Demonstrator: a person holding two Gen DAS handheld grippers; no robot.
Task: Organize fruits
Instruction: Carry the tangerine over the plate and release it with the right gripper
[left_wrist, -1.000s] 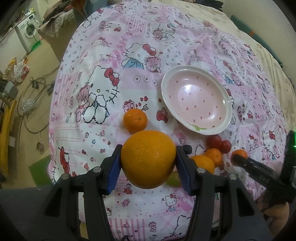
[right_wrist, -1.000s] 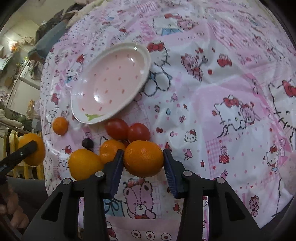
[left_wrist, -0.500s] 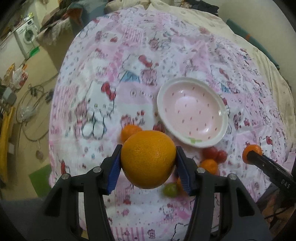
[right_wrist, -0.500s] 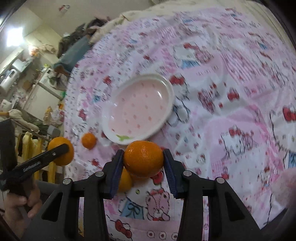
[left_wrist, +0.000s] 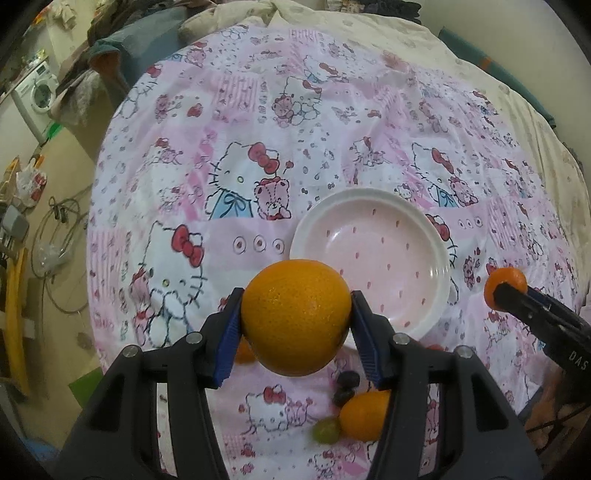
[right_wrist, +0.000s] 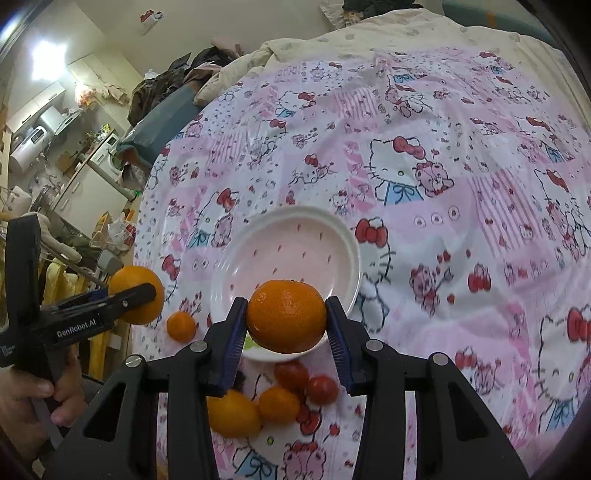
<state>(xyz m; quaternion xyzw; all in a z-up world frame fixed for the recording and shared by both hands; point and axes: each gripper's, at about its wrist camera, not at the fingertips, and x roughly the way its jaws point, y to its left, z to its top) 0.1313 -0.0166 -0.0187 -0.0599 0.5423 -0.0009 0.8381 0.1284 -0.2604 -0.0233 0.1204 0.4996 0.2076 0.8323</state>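
Observation:
My left gripper (left_wrist: 295, 321) is shut on a large orange (left_wrist: 295, 317) and holds it above the cloth, just left of the pink plate (left_wrist: 373, 266). My right gripper (right_wrist: 286, 317) is shut on a mandarin (right_wrist: 286, 315), raised over the near rim of the plate (right_wrist: 291, 258). On the cloth lie a small mandarin (right_wrist: 181, 325), two red tomatoes (right_wrist: 306, 380), an orange fruit (right_wrist: 232, 413), another small orange fruit (right_wrist: 279, 404), a green grape (left_wrist: 325, 430) and dark grapes (left_wrist: 347, 387). The plate is empty.
The pink cartoon-print cloth (left_wrist: 258, 155) covers a bed. Its left edge drops to a floor with cables (left_wrist: 55, 236) and a washing machine (left_wrist: 37, 96). A cream quilt (right_wrist: 369, 33) lies at the back. A hand (right_wrist: 33, 398) holds the left gripper.
Both grippers have lifted their fruit off the cloth and risen. The plate now sits lower and closer ahead of each gripper, and the loose fruits have slid below the fingers.

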